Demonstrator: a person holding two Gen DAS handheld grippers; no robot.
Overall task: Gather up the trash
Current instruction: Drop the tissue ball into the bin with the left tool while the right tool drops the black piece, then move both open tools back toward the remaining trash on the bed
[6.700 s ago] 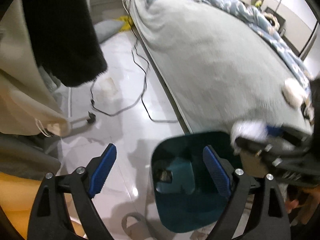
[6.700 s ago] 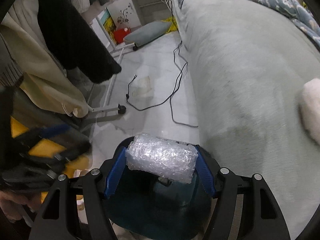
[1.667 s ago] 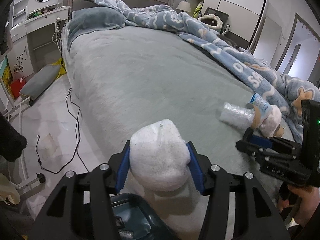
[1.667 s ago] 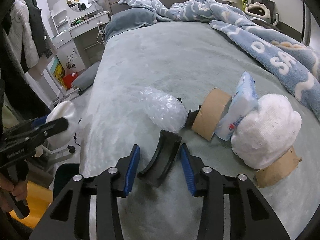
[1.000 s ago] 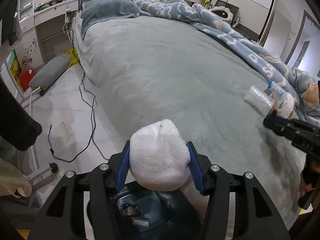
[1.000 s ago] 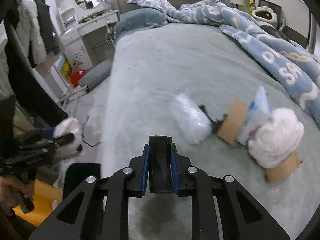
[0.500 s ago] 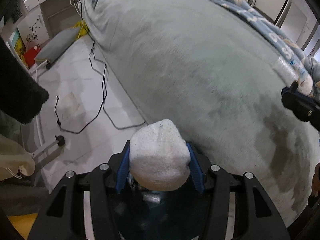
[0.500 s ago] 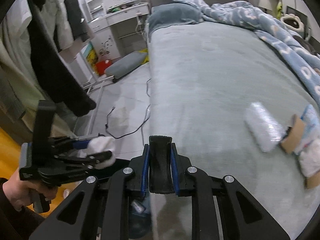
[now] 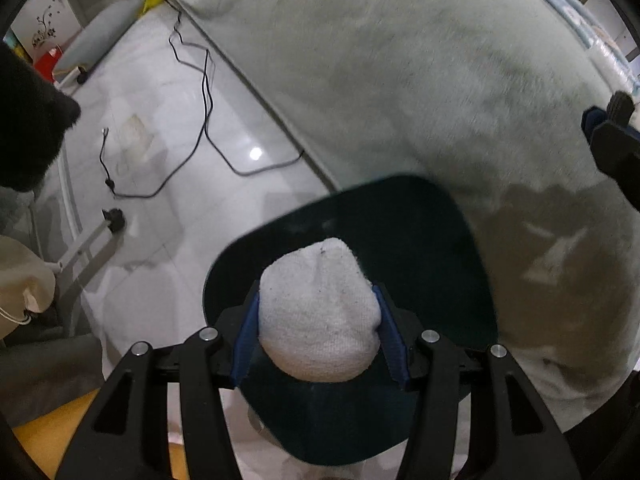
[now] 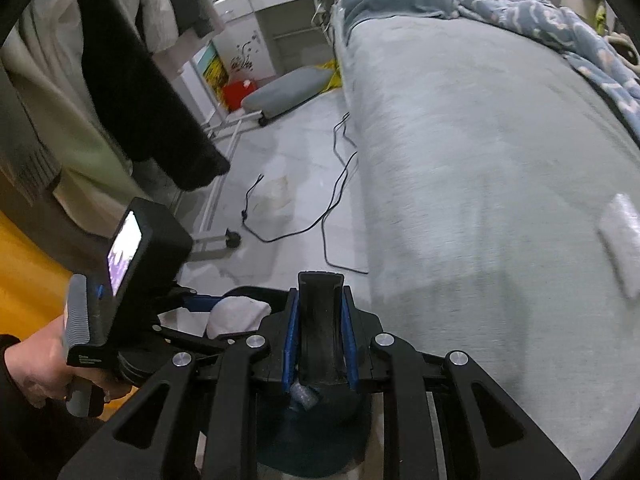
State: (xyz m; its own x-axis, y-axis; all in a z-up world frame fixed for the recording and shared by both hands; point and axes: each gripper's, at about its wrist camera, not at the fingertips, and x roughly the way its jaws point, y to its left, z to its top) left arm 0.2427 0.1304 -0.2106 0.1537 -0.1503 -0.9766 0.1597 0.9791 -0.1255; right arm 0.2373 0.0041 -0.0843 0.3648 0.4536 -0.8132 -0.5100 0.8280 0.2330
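My left gripper (image 9: 318, 320) is shut on a white sock ball (image 9: 318, 312) and holds it directly over the open dark teal trash bin (image 9: 440, 240) beside the bed. In the right wrist view my right gripper (image 10: 320, 332) is shut on a curved black plastic piece (image 10: 321, 320), above the same bin (image 10: 312, 444). The left gripper with the sock ball (image 10: 236, 314) shows at the left of that view. A roll of bubble wrap (image 10: 620, 240) lies on the grey bed cover (image 10: 480, 140).
Black cables (image 9: 200, 92) trail over the white tiled floor (image 9: 160, 140). Dark and beige clothes (image 10: 132, 72) hang on a wheeled rack at the left. A grey cushion (image 10: 288, 88) and a white dresser (image 10: 280, 20) stand at the back. A blue blanket (image 10: 560, 20) covers the bed's far side.
Both grippers have swung from the bed down toward the bin. The left gripper's sock ball now hangs over the bin opening. The right gripper carries the black piece closer to the bin.
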